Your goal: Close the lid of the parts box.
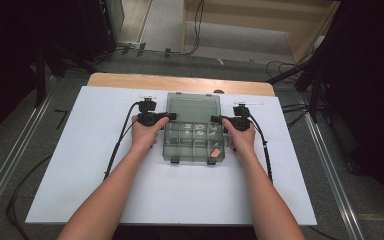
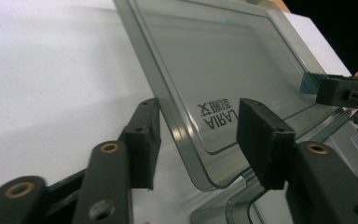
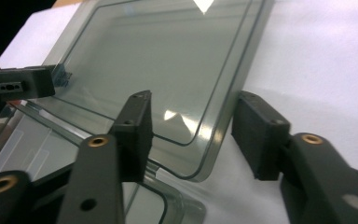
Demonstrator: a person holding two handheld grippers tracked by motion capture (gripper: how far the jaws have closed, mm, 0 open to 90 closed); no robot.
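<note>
Clear compartment box [image 1: 195, 141] at centre of white counter [image 1: 95, 165], lid [image 1: 192, 106] swung open toward 12 o'clock. Left tool [image 1: 171, 116] at lid's 9 o'clock edge, jaws straddling lid rim [image 2: 177, 126], gaps visible, pads not pressing. Right tool [image 1: 214, 119] at 3 o'clock edge, jaws astride lid corner [image 3: 214, 140], likewise parted, no grip. Small orange item [image 1: 215, 150] in box compartment at 4 o'clock.

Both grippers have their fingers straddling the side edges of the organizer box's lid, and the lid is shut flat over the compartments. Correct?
Not quite. In the high view the lid is swung open behind the organizer box, compartments uncovered. The left gripper and right gripper do straddle its edges.
</note>
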